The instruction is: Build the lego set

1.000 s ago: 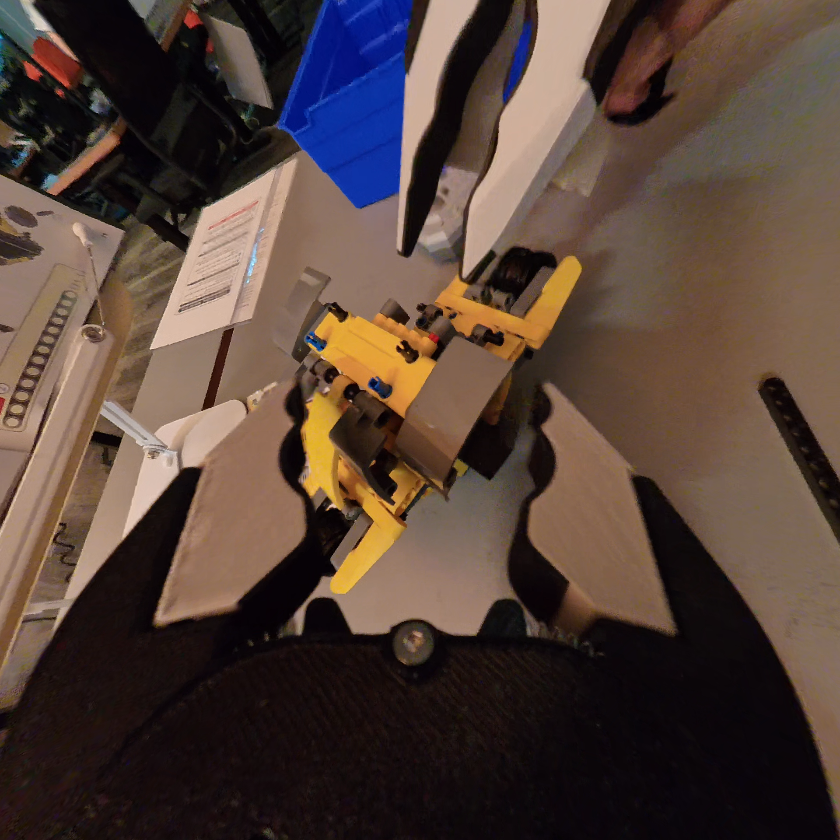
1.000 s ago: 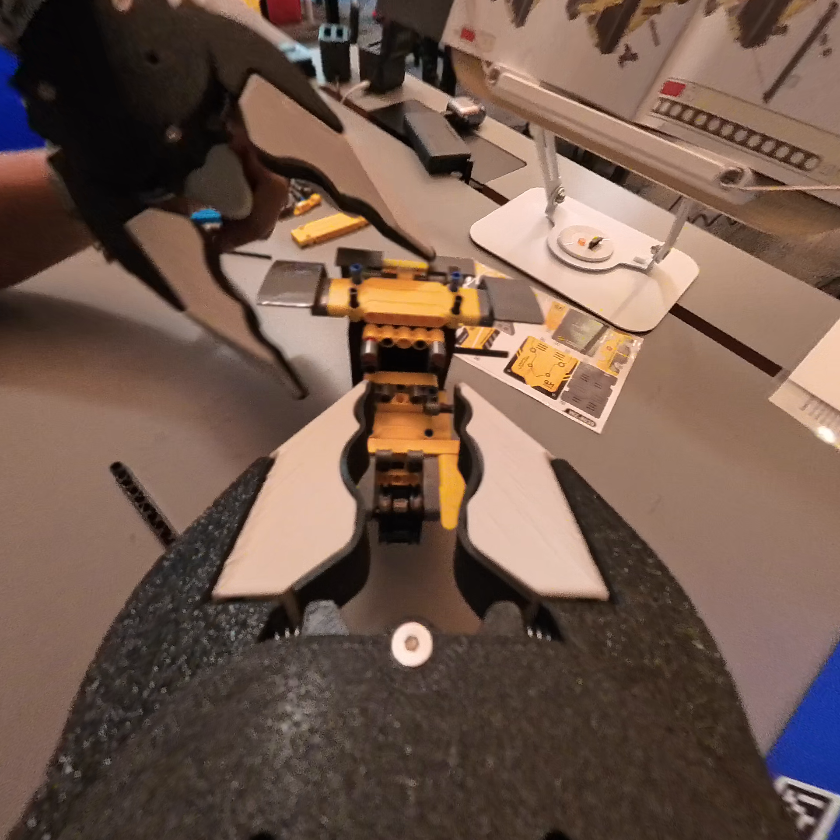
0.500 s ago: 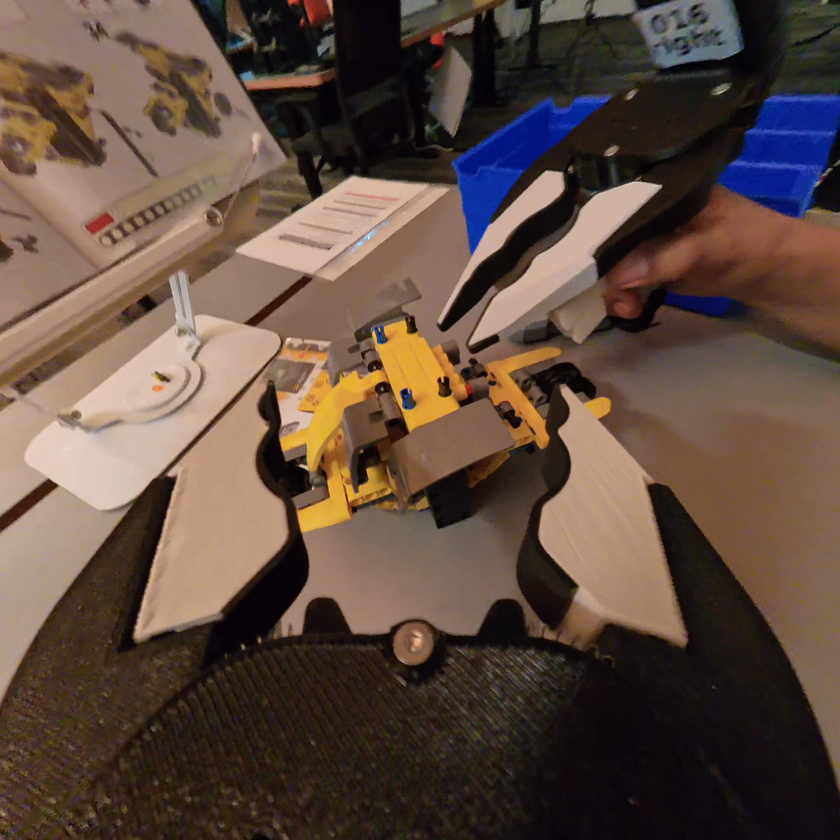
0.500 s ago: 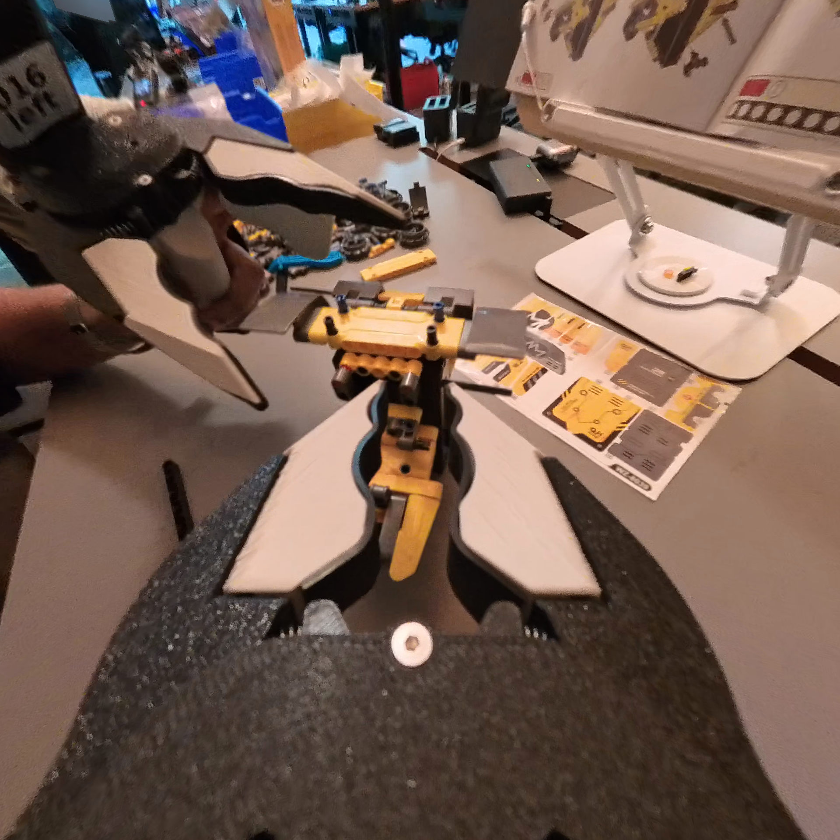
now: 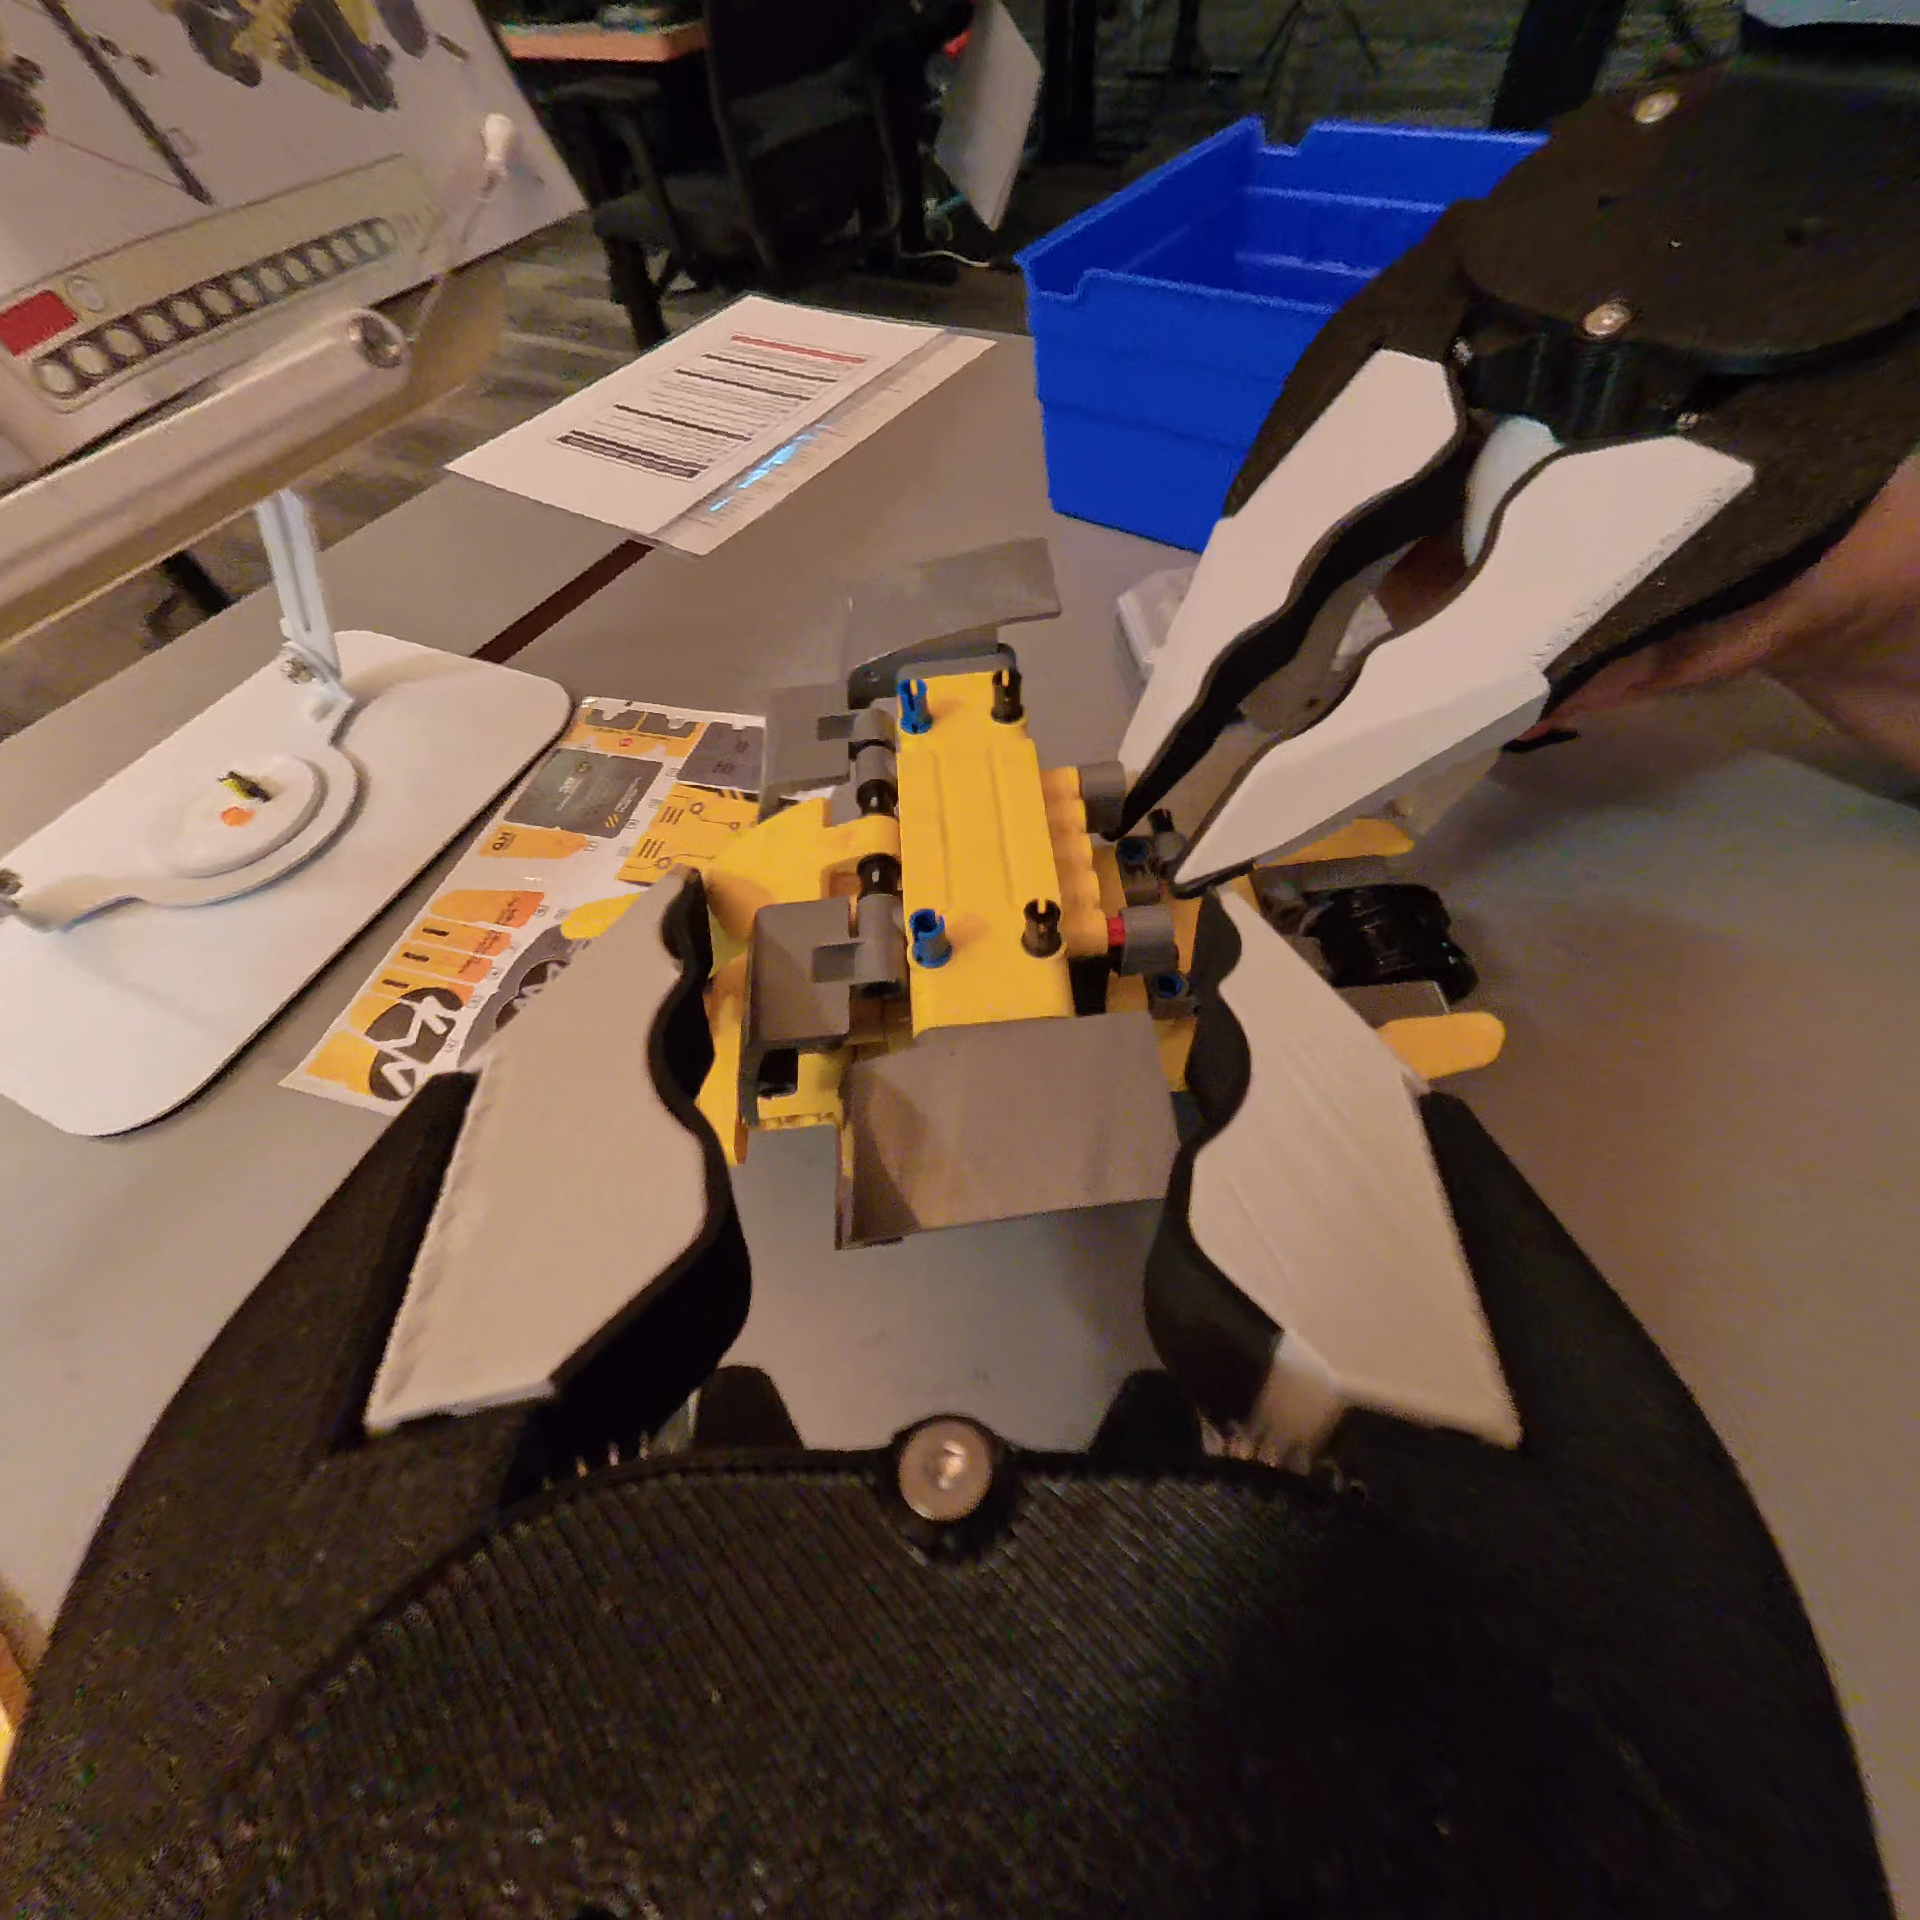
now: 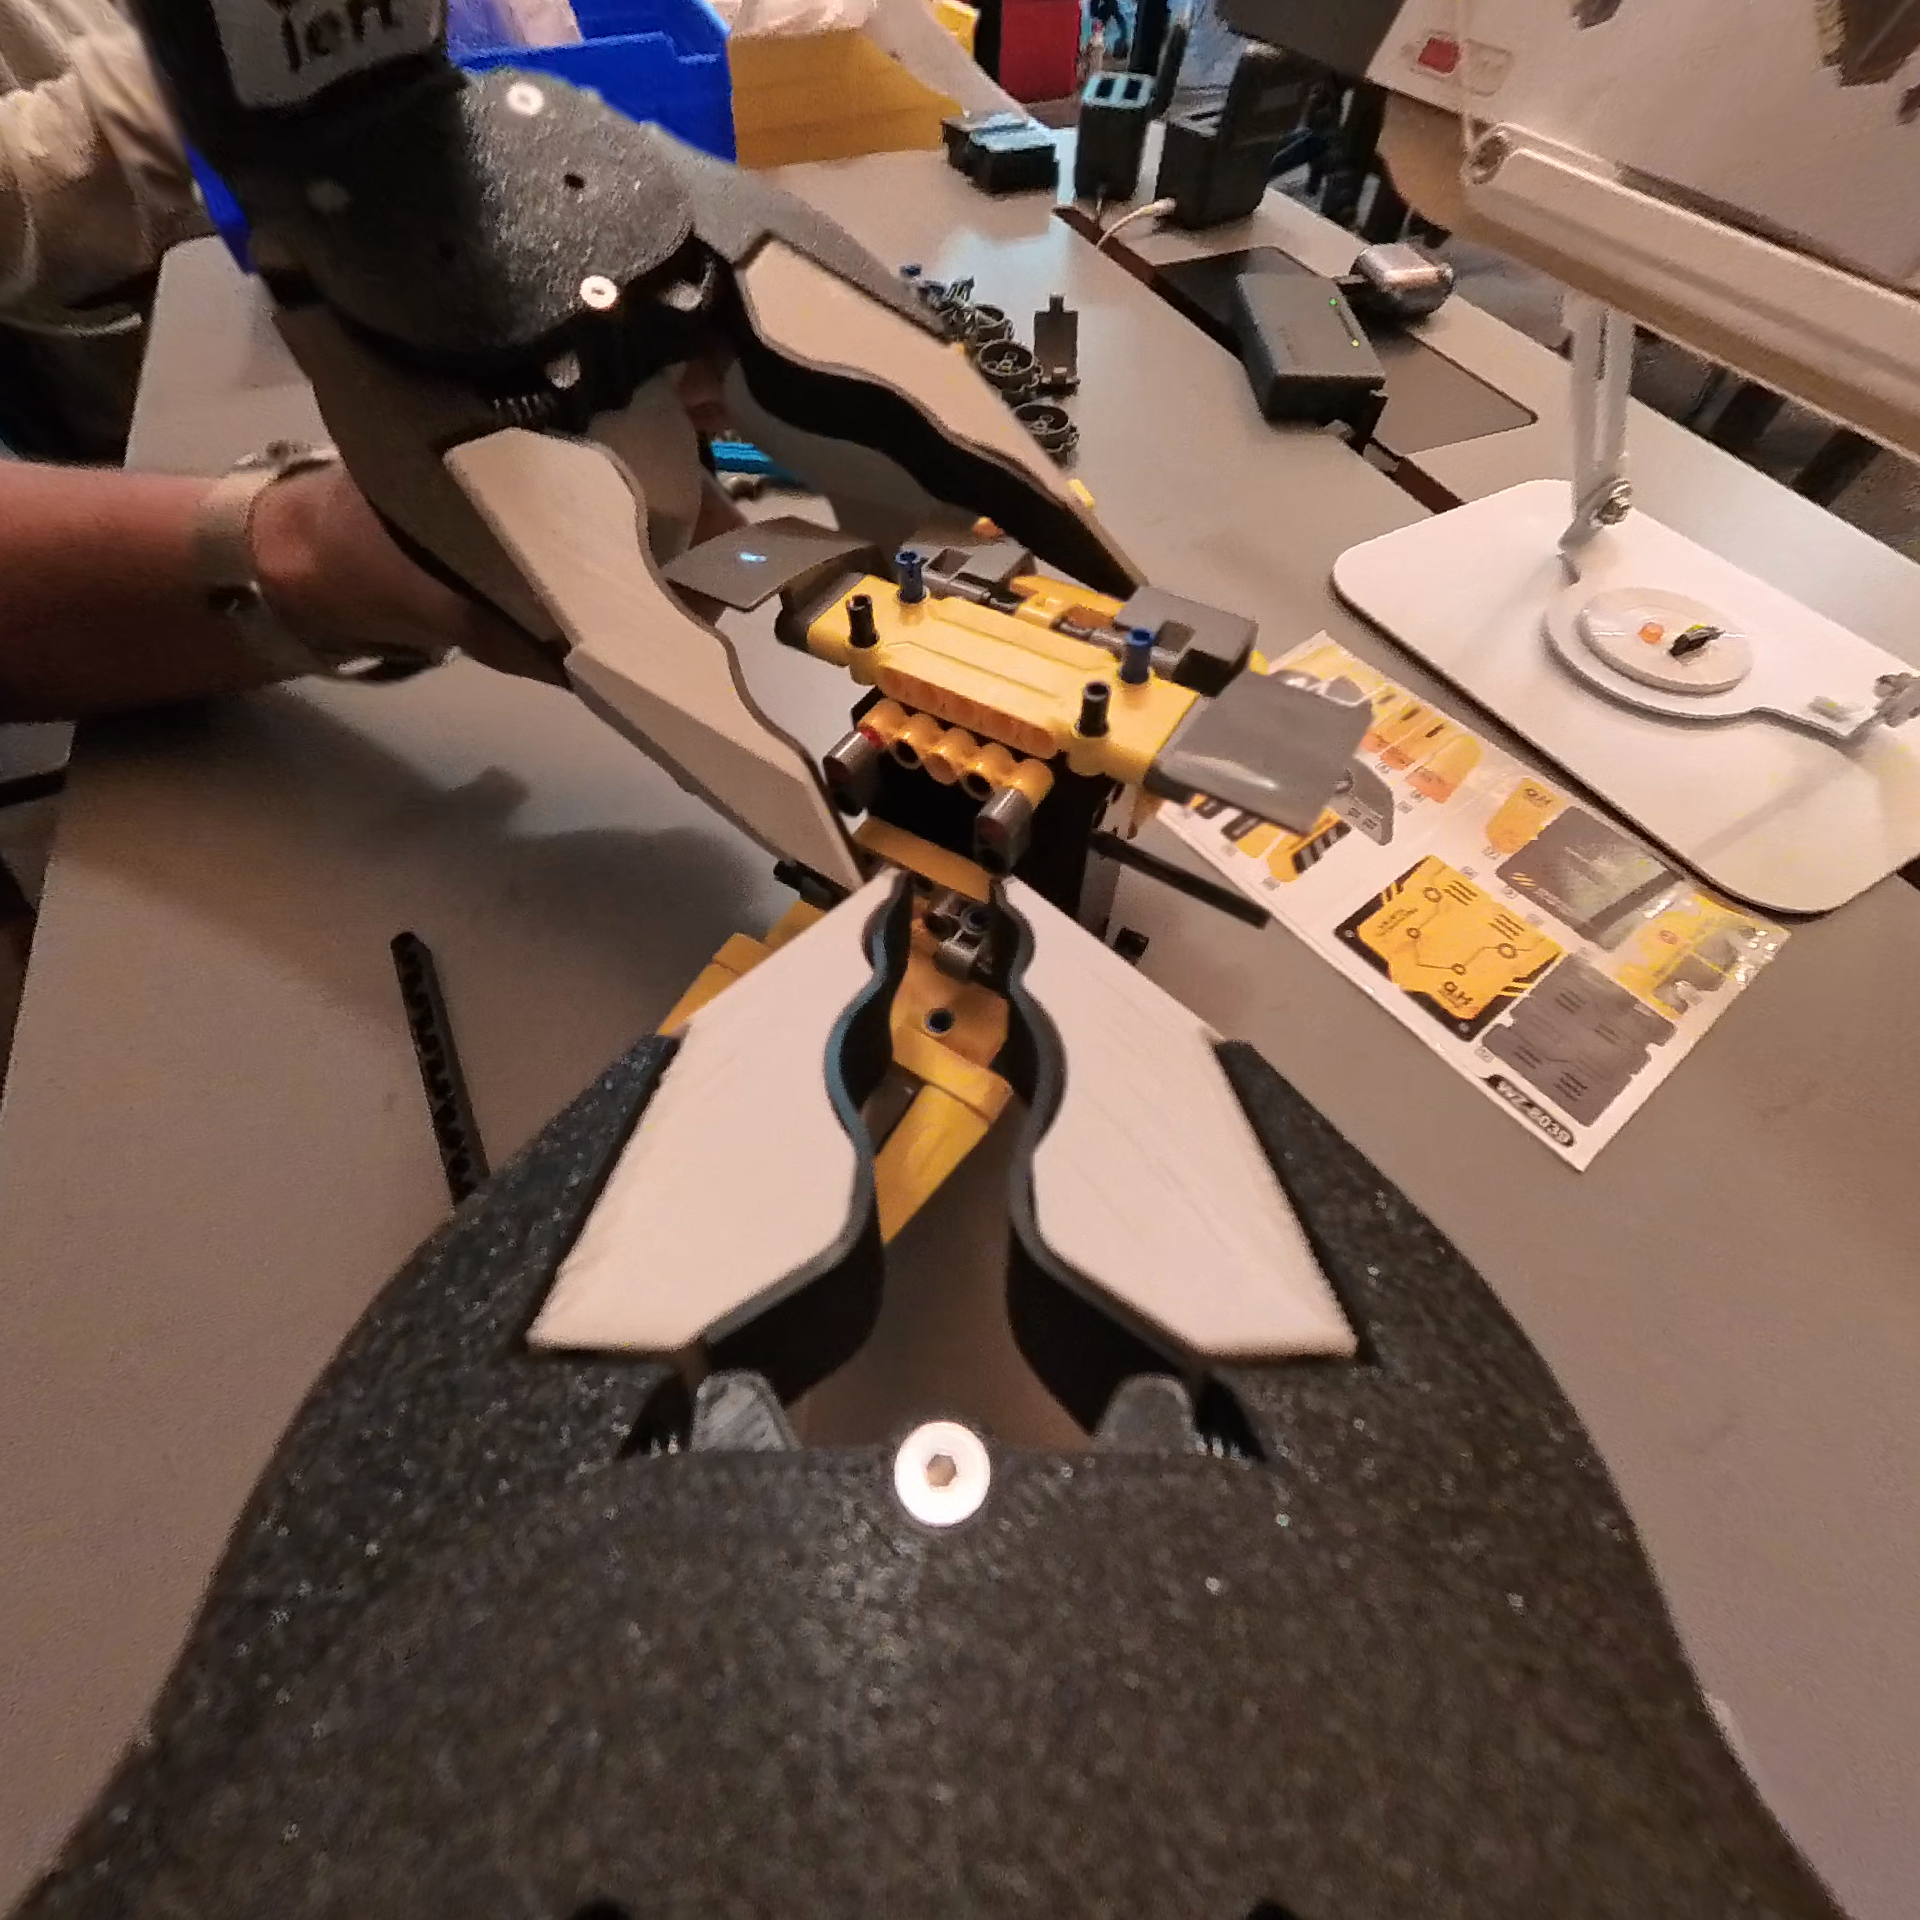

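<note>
A yellow and grey brick-built vehicle model (image 5: 977, 862) sits on the grey table (image 5: 1662, 1039). My left gripper (image 5: 951, 904) is open, with one finger on each side of the model's yellow body and a grey panel between them. In the right wrist view the left gripper (image 6: 977, 727) straddles the model's (image 6: 997, 665) top. My right gripper (image 6: 951, 883) is shut on the model's narrow yellow end. It also shows in the left wrist view (image 5: 1153, 857), with its tips pinched on the model's far right side and a hand behind it.
A sticker sheet (image 6: 1507, 935) lies right of the model. A white stand base (image 6: 1662, 707) holds an open instruction booklet (image 5: 208, 156). A blue bin (image 5: 1195, 312) and a printed sheet (image 5: 727, 416) lie beyond. A black beam (image 6: 436, 1049) lies at the left, and loose black parts (image 6: 1018, 364) lie farther back. The black beam (image 6: 436, 1049) is about 15 cm from both grippers' fingertips.
My left gripper has swung from looking down on the model to a lower, level angle and moved in around it. My right gripper has kept its hold on the model's end.
</note>
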Motion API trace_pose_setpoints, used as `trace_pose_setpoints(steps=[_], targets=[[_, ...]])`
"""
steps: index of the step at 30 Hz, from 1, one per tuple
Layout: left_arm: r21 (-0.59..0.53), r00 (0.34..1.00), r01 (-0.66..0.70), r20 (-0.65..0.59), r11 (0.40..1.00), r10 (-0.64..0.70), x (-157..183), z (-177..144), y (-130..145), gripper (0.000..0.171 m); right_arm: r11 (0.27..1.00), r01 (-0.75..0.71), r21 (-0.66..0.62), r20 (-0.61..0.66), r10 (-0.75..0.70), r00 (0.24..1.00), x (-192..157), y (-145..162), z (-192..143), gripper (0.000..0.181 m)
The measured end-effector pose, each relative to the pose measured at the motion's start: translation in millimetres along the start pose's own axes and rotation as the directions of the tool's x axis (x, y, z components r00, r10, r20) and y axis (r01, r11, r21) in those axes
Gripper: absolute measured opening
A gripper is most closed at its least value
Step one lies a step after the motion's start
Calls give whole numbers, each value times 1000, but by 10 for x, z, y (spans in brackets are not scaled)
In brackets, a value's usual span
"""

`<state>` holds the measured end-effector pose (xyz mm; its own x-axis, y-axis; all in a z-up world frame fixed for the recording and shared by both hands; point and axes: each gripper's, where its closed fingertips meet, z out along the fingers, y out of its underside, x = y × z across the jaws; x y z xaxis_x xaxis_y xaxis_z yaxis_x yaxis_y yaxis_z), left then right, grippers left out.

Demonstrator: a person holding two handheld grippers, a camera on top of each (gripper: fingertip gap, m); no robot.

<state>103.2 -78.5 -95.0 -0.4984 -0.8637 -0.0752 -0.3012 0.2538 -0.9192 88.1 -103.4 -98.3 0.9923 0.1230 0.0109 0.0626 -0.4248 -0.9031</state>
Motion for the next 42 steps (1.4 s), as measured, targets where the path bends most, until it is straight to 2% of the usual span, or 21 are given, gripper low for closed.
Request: trace_pose_setpoints(steps=[4, 11, 13, 16, 25, 31, 35, 38, 42], targets=[[21, 997, -50, -61, 999, 52, 18, -69, 36, 87, 1000, 10, 4, 26, -10, 1000, -74, -5, 33, 18], [34, 995, 12, -96, 999, -9, -61, -157, 77, 84, 999, -29, 33, 39, 27, 999, -21, 17, 52, 25], [31, 994, 6, -107, 1000, -2, -47, -159, 92, 79, 998, -34, 46, 43, 32, 999, -19, 11, 51, 25], [15, 993, -12, -113, 1000, 14, -42, -145, 142, 80, 996, -49, 69, 59, 45, 997, -40, -16, 60, 29], [29, 987, 17, -158, 999, -12, -36, -157, 156, 81, 996, 13, 92, 46, -17, 999, -47, -22, 58, 29], [43, 983, 24, -185, 999, -16, -41, -180, 158, 80, 986, 54, 160, 38, -61, 997, -6, -89, -18, 29], [61, 974, 51, -222, 997, -36, -38, -201, 154, 79, 968, 102, 231, -3, -104, 995, 47, -144, 4, 52], [61, 965, 85, -255, 994, -67, -35, -204, 163, 79, 969, 88, 232, 32, -98, 995, 2, -101, 99, 64], [58, 962, 100, -262, 993, -82, -40, -202, 168, 80, 964, 9, 265, 97, -36, 995, -20, -94, 163, 66]])
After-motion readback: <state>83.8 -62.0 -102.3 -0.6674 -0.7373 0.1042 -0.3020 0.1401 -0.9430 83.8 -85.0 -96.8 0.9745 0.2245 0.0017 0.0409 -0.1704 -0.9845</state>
